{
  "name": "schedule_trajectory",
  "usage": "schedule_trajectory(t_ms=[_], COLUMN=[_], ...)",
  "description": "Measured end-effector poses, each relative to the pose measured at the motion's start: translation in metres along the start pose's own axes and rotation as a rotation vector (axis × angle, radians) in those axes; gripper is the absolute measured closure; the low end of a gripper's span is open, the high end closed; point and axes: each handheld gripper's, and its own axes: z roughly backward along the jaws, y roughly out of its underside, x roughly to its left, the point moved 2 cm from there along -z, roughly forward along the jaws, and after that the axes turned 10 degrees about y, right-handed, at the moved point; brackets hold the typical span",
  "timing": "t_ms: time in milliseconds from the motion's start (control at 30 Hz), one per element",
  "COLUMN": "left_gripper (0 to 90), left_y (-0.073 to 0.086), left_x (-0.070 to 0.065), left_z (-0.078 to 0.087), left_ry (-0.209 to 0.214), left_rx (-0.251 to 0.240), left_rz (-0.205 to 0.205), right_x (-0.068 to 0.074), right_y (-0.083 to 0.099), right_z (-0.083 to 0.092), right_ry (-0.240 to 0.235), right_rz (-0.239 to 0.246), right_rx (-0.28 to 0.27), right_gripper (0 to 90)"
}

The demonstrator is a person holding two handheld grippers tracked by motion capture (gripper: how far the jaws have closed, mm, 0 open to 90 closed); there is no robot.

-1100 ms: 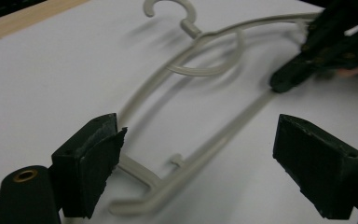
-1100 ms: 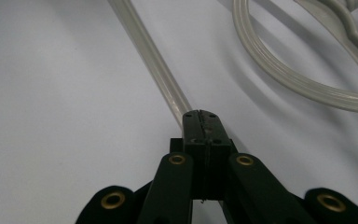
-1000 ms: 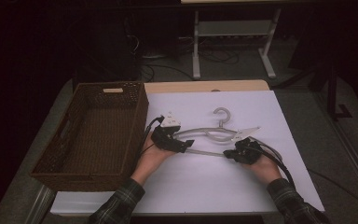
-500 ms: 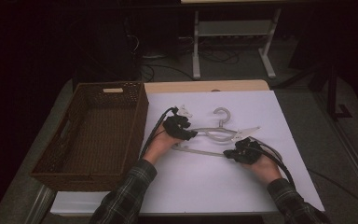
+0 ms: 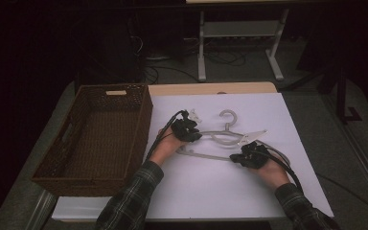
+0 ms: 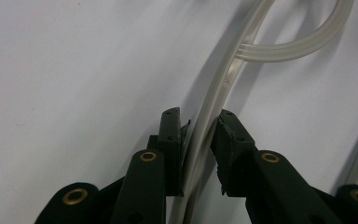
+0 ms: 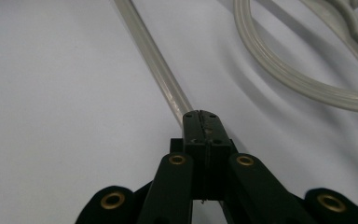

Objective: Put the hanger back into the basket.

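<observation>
- So, hanger lies flat on the white table, beside the empty basket.
- Your right gripper clamps its lower bar.
- Left gripper: jaws narrow, straddling the arm, seemingly not clamped.
- Lift not started.

Brown wicker basket on white-covered table, metal stand behind

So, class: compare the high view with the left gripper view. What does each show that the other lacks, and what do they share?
High view alone: the wicker basket, the right gripper and both forearms. Left gripper view alone: the jaws standing slightly apart either side of a hanger arm, not yet pressing it. Shared: the hanger, the left gripper and the white table sheet.
</observation>
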Motion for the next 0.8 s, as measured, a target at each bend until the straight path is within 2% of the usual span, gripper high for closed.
schedule_trajectory(t_ms=[100,133,167,200,267,333,467,533,667,800], left_gripper=[77.4,77.4,81.5,81.8,82.2,82.5,82.6,82.6,82.6,82.7], left_y=[0.0,0.0,0.0,-0.001,0.0,0.0,-0.003,-0.006,-0.011,-0.016], left_x=[-0.001,-0.002,-0.002,-0.002,0.002,0.003,-0.001,-0.003,-0.006,-0.009], left_z=[0.002,0.003,0.003,0.005,0.012,0.017,0.028,0.035,0.052,0.069], left_ry=[0.016,0.035,0.041,0.033,0.053,0.063,0.063,0.048,0.033,0.012], left_rx=[-0.003,-0.003,-0.008,-0.038,-0.103,-0.125,-0.153,-0.166,-0.204,-0.223], left_rz=[-0.001,0.007,0.016,0.067,0.104,0.121,0.132,0.139,0.2,0.232], right_x=[-0.001,-0.002,-0.003,-0.004,-0.004,-0.003,-0.002,-0.002,-0.003,-0.004], right_y=[0.0,0.0,0.0,-0.001,-0.001,-0.002,-0.002,-0.001,0.001,0.008], right_z=[0.002,0.004,0.006,0.012,0.014,0.02,0.024,0.028,0.037,0.042], right_ry=[-0.007,-0.005,-0.009,-0.019,-0.021,-0.032,-0.041,-0.044,-0.042,-0.009], right_rz=[-0.005,-0.01,-0.013,-0.027,-0.028,-0.032,-0.037,-0.048,-0.076,-0.099], right_rx=[-0.01,-0.009,-0.021,-0.047,-0.057,-0.086,-0.098,-0.11,-0.142,-0.15], right_gripper=[90.0,89.9,89.7,89.4,88.5,86.4,83.4,78.4,62.6,43.9])
